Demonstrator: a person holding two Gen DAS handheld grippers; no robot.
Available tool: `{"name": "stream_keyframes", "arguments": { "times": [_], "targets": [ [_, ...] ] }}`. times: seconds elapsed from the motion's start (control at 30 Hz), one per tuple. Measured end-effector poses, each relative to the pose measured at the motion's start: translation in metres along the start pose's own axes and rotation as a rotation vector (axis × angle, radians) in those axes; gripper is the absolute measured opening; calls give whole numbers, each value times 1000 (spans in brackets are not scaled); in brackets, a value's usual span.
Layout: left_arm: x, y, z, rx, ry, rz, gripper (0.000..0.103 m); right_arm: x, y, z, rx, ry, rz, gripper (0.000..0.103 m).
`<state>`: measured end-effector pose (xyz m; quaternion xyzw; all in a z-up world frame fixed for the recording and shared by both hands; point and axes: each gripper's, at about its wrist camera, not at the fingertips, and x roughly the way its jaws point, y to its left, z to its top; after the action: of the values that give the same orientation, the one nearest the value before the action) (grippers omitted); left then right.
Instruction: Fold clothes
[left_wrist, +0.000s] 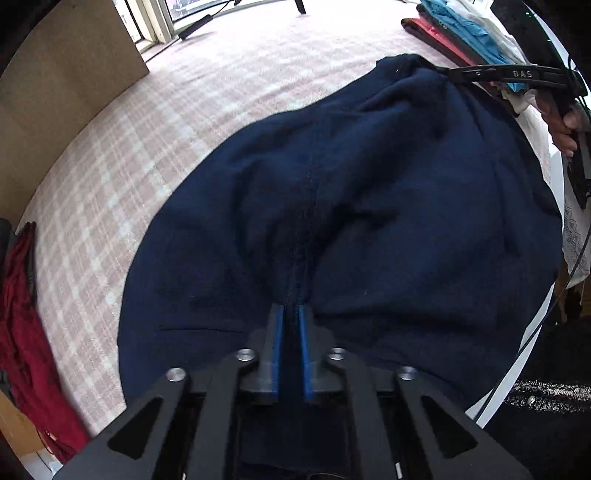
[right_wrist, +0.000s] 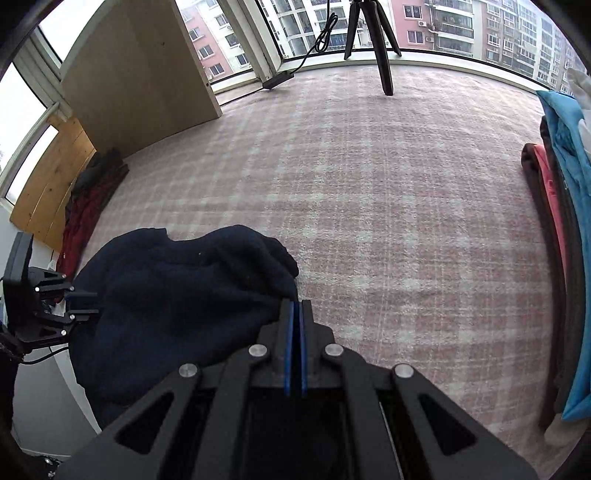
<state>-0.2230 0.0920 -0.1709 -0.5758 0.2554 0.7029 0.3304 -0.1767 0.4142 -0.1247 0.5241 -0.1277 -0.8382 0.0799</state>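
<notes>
From the left wrist view, the left claw (left_wrist: 291, 310) was pinching a ridge of the navy garment (left_wrist: 351, 206) along its centre seam, blue pads close together with cloth between them. The garment, thick and fleecy, lay bunched in soft rolls on the pink checked blanket (left_wrist: 147, 140). At the garment's far corner the right claw (left_wrist: 452, 72) gripped an edge, a hand (left_wrist: 561, 127) behind it. Beyond that corner sat a pile of folded clothes (left_wrist: 454, 29) in red and turquoise; left of the garment lay a crumpled maroon cloth (left_wrist: 22, 314).

From the right wrist view, the right claw (right_wrist: 295, 306) was pressed nearly shut on the garment's (right_wrist: 177, 291) edge, the left claw (right_wrist: 83, 301) at its far side. The blanket (right_wrist: 369, 184) beyond the garment looked nubby.

To fold well, I judged both grips should lift together and keep the cloth taut so the rolls flattened.
</notes>
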Motion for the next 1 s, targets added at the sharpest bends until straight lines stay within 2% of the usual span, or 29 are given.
{"name": "stream_keyframes", "arguments": {
  "times": [0.07,0.13,0.3,0.4,0.5,0.53,0.57,0.6,0.8,0.9,1.0],
  "targets": [
    [0,2,1,-35,-2,-6,6,1,-1,0,-3,6,8,3],
    [-20,5,1,-61,-45,-6,5,1,-3,1,7,11,22,3],
    [-119,38,-17,-176,-245,-5,5,-9,5,0,-20,35,86,4],
    [-158,60,-46,-226,-304,26,5,-24,13,-3,-48,31,163,6],
    [-152,77,-75,-286,-265,32,5,-40,16,-4,-66,5,253,25],
    [-147,82,-84,-306,-247,32,5,-43,17,-3,-80,-8,253,32],
    [-137,86,-90,-324,-226,32,5,-44,18,-1,-95,-20,251,32],
    [-128,90,-97,-342,-205,33,5,-42,20,1,-114,-19,211,32],
    [-92,110,-124,-451,-146,23,5,-1,39,9,-263,91,132,32],
    [-87,113,-126,-465,-151,2,5,15,42,8,-284,155,166,33],
    [-86,106,-116,-422,-155,11,5,4,50,7,-312,134,197,34]
  ]
}}
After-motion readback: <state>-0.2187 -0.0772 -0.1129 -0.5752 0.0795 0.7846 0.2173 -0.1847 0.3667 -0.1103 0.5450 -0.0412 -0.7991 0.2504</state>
